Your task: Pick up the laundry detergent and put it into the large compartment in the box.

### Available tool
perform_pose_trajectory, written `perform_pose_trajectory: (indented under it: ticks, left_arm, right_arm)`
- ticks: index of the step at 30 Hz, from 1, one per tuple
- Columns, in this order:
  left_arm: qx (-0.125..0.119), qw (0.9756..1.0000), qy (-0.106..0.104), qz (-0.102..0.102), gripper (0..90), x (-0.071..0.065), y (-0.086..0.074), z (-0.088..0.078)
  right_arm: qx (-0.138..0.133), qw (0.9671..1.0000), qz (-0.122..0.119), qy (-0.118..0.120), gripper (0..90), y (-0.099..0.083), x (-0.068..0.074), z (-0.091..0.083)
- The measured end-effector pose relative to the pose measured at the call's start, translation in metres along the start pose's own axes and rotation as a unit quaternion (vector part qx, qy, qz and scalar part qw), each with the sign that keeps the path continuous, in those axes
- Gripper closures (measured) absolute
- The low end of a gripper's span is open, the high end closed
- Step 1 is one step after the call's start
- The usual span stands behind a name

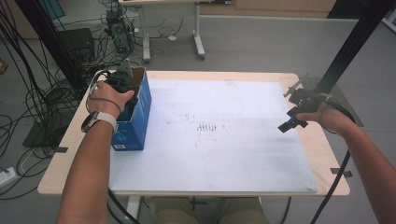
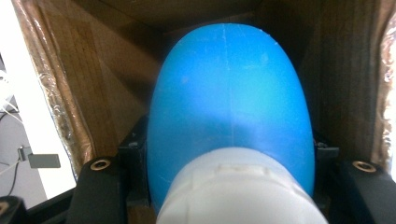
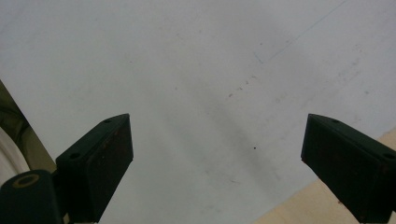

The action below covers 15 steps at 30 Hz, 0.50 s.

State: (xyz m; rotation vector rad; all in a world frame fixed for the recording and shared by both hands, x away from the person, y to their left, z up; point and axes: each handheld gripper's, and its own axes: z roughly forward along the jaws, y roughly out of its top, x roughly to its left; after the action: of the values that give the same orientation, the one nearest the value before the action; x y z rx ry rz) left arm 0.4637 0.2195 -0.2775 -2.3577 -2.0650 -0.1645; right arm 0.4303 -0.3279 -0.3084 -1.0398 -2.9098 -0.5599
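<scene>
Blue and smooth, an egg-shaped plastic bottle with a white cap sits clamped between the jaws of the left gripper, inside the blue cardboard box whose brown inner walls close round it. The box stands under that gripper at the edge of a scuffed white mat on the pale wooden tabletop. The right gripper, jaws wide apart and empty, hovers over the mat's bare far side. Beyond lie grey floor and tangled cables.
</scene>
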Motion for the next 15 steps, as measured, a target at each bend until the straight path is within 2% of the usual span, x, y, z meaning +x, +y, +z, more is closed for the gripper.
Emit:
perform_pose_trajectory:
  ticks: [15]
  left_arm:
    - [-0.001, 1.0000, -0.002, 0.001, 36.3, 0.0011, 0.0001, 0.0002]
  right_arm:
    - [-0.001, 1.0000, 0.000, 0.000, 9.0, -0.0016, -0.0010, -0.0002]
